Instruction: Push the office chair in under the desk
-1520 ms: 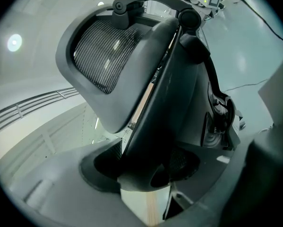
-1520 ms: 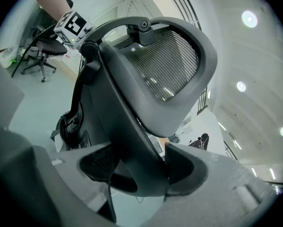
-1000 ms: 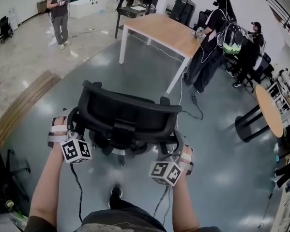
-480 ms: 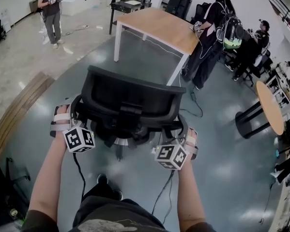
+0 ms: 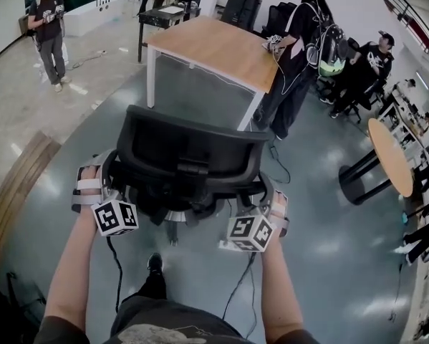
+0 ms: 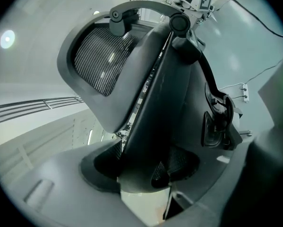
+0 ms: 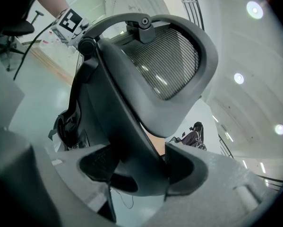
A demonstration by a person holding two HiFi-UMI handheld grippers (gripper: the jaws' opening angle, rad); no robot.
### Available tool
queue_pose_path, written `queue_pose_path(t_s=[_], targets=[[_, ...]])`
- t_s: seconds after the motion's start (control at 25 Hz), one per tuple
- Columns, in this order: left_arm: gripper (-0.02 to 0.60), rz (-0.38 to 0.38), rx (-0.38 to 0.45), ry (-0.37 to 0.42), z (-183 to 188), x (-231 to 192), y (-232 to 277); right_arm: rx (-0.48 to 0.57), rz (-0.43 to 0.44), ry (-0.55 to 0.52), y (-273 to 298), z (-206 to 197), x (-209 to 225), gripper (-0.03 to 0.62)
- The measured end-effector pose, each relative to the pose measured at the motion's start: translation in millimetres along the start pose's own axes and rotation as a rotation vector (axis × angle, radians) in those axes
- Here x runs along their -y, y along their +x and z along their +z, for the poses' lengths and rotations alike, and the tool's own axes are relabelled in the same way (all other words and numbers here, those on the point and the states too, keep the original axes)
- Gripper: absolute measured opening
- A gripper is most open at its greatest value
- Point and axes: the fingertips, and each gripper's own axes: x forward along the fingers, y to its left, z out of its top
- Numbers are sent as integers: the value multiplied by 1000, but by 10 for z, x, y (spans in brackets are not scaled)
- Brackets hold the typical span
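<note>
Office chair [image 5: 189, 160] is clamped at both backrest edges by left claw [image 5: 107, 186] and right claw [image 5: 264, 203]; desk [image 5: 214, 45] stands well ahead of them, so most pushing remains.

Forearms [image 5: 76, 264] outstretched, left gripper [image 6: 143, 162] and right gripper [image 7: 141, 167] seemingly clamped on office chair [image 5: 189, 149].

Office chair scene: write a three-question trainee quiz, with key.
1. True or false: the office chair is already under the desk.
2. Seen from the head view, the desk stands: A) ahead of the chair, B) behind it, C) on top of it.
3. What are the left gripper and the right gripper clamped on?
Key: 1 false; 2 A; 3 the office chair's back frame.
</note>
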Motion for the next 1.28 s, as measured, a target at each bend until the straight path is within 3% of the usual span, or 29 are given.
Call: queue_pose_path(t_s=[0.48,0.72,1.28], targets=[[272,-10,48,4,202,-275,1413,-61,-39,23,1204,-7,464,287],[270,-20,-7,-54,286,-395,2181,-71,-80,34,1833,-18,679,287],[270,-74,6,-37,458,-696,3529,-85,-106,44,2945,66,1125,287]])
